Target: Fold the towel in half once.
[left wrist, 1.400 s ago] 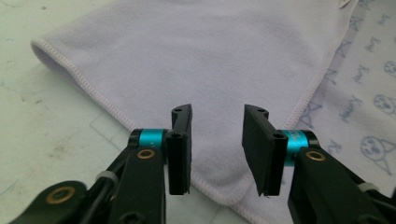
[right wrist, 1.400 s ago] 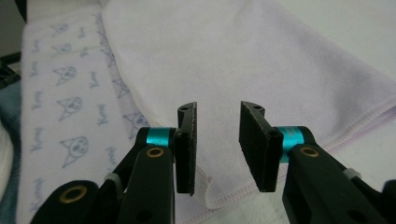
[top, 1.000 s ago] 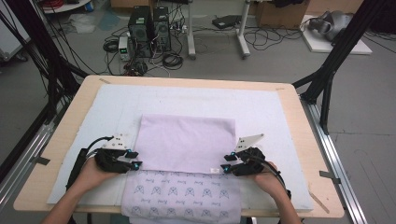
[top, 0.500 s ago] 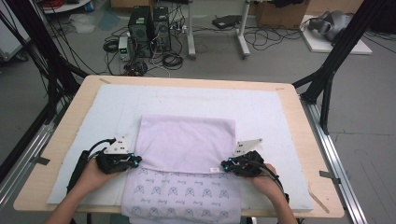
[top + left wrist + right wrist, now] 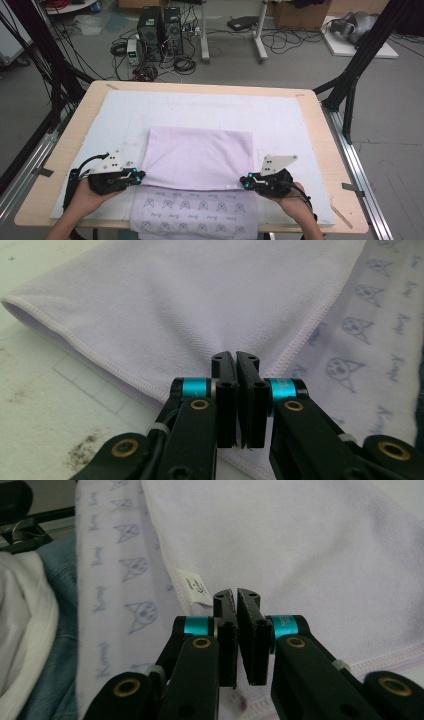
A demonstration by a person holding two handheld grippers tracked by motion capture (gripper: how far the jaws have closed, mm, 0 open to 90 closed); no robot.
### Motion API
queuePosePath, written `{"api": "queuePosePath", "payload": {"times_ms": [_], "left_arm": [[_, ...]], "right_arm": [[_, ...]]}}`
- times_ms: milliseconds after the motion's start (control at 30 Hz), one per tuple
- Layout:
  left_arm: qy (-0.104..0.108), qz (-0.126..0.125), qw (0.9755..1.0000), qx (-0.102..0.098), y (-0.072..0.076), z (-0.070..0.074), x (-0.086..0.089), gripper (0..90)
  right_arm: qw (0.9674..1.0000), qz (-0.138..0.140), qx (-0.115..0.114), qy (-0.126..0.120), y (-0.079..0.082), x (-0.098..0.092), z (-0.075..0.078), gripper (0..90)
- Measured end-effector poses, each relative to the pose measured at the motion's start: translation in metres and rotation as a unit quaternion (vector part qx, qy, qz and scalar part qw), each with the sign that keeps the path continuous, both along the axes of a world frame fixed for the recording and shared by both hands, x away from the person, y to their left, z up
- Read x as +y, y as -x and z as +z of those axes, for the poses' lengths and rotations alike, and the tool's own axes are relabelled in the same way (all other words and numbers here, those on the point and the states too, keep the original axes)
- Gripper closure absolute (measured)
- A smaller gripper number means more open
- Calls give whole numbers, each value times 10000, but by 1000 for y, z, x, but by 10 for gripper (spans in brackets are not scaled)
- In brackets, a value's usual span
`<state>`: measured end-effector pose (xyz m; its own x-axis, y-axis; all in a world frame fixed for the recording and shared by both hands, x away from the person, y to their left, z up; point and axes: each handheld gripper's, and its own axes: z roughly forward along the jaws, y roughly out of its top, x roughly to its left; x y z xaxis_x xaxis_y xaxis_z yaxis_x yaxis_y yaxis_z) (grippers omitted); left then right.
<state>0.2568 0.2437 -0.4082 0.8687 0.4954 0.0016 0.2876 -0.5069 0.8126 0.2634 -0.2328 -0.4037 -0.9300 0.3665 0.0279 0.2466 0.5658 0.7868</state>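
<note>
A lavender towel (image 5: 197, 157) lies folded on the white mat, its top layer plain. The lower layer, printed with small cat faces (image 5: 195, 215), shows at the near edge. My left gripper (image 5: 141, 175) sits at the top layer's near left corner. In the left gripper view its jaws (image 5: 236, 356) are shut, and the towel's hems (image 5: 300, 340) run into them. My right gripper (image 5: 243, 182) is at the near right corner. Its jaws (image 5: 236, 594) are shut on the hemmed corner, beside a small white label (image 5: 194, 586).
The white mat (image 5: 280, 120) covers most of the wooden table (image 5: 312, 115). The towel's printed end hangs over the near table edge. Black frame legs (image 5: 350, 80) stand at the table's right, with computers and cables on the floor beyond. Blue jeans (image 5: 50, 630) show close behind the right gripper.
Both hands have shifted slightly at the towel's near corners, and the top layer's near edge sits a little closer to the person. The rest of the towel lies as before.
</note>
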Motion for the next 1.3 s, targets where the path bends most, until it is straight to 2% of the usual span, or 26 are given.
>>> {"api": "queuePosePath", "payload": {"times_ms": [167,233,300,333,367,433,500,567,633,700,767,800,833,900,933,1000,1033,1100,1167,1233,1267,1300], "left_arm": [[-131,-163,9998,60,25,-2,-2,864],[-162,-212,9996,108,31,-3,-1,854],[-176,-107,9997,150,29,-1,1,756],[-153,-2,9998,149,25,0,2,684],[-135,84,9998,127,20,1,2,642],[-123,222,9997,37,7,4,2,591],[-124,411,9990,-80,-11,6,0,573],[-47,649,9978,-116,-27,6,-2,562],[-103,998,9945,-301,-47,3,-3,547],[-92,1251,9920,-166,-69,-2,-5,501],[2,1401,9901,-2,-88,-6,-5,497],[0,1504,9886,12,-96,-7,-6,495],[-68,1613,9869,-8,-104,-8,-6,485],[-191,1893,9817,59,-120,-11,-8,431],[-199,2013,9793,57,-126,-12,-9,395],[-183,2064,9780,234,-137,-14,-11,369],[-137,2040,9783,325,-141,-16,-13,360],[-169,2035,9781,409,-148,-19,-17,360],[-78,2030,9780,478,-153,-25,-20,361],[-96,2053,9766,627,-158,-32,-21,380],[-124,1994,9772,715,-159,-35,-20,430],[-123,1973,9782,641,-159,-36,-20,496]], "right_arm": [[9998,159,66,-52,21,-3,1,867],[9996,256,115,-99,26,-5,1,852],[9992,290,215,-146,26,-7,1,738],[9993,201,265,-191,23,-8,0,721],[9993,128,253,-229,19,-9,0,689],[9998,-54,154,-137,8,-10,1,639],[9996,-248,109,-83,-8,-10,3,595],[9989,-447,56,-92,-28,-11,4,547],[9975,-704,99,-38,-49,-13,3,521],[9959,-901,80,44,-68,-13,2,493],[9944,-1042,103,136,-86,-13,0,481],[9935,-1113,114,221,-95,-12,-2,457],[9924,-1183,118,309,-103,-12,-3,442],[9902,-1348,189,313,-118,-13,-8,405],[9888,-1423,229,395,-125,-14,-10,381],[9870,-1526,291,418,-137,-15,-16,370],[9865,-1564,303,383,-142,-17,-20,362],[9847,-1662,393,358,-148,-20,-26,354],[9829,-1739,505,339,-152,-22,-32,354],[9836,-1675,579,347,-154,-21,-36,407],[9853,-1566,593,341,-154,-20,-37,484],[9874,-1418,626,326,-154,-19,-38,548]]}}
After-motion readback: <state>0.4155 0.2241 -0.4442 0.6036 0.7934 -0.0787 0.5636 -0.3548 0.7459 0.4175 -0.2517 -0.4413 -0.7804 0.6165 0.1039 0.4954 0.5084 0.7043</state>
